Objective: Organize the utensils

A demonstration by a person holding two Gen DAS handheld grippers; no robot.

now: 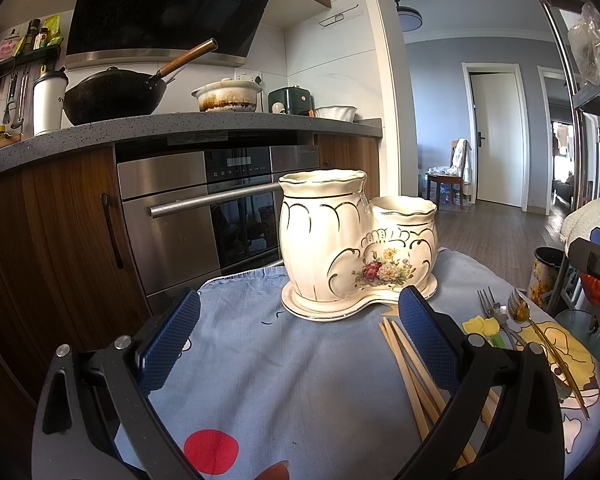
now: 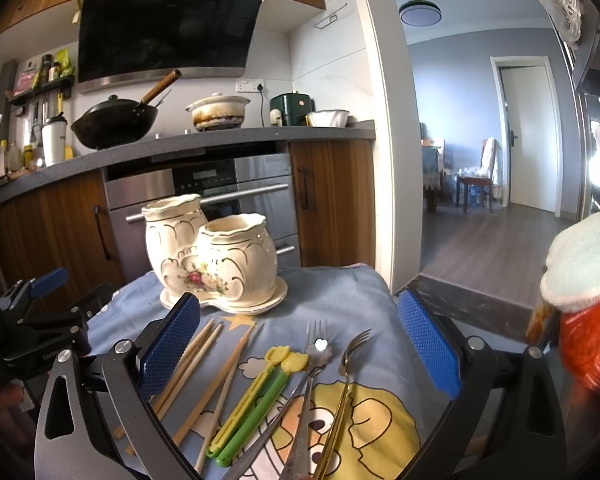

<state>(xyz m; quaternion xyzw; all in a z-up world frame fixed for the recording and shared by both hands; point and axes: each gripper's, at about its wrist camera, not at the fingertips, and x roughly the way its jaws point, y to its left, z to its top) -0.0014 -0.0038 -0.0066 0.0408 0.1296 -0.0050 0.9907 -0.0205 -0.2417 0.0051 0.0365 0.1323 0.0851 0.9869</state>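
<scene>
A cream ceramic double utensil holder (image 1: 340,248) with a flower print stands on a blue cloth (image 1: 268,360); it also shows in the right wrist view (image 2: 216,260). Wooden chopsticks (image 2: 204,368), yellow and green plastic utensils (image 2: 256,392), a silver fork (image 2: 312,368) and a gold fork (image 2: 348,376) lie on the cloth in front of it. My left gripper (image 1: 300,332) is open and empty, just left of the chopsticks (image 1: 412,372). My right gripper (image 2: 300,340) is open and empty, above the utensils.
Behind the cloth stand wooden cabinets (image 1: 60,216) and a steel oven (image 1: 204,208) under a counter (image 1: 180,124) with a wok and pot. A doorway (image 2: 480,160) opens at right. A towel-covered orange object (image 2: 588,300) is at the far right.
</scene>
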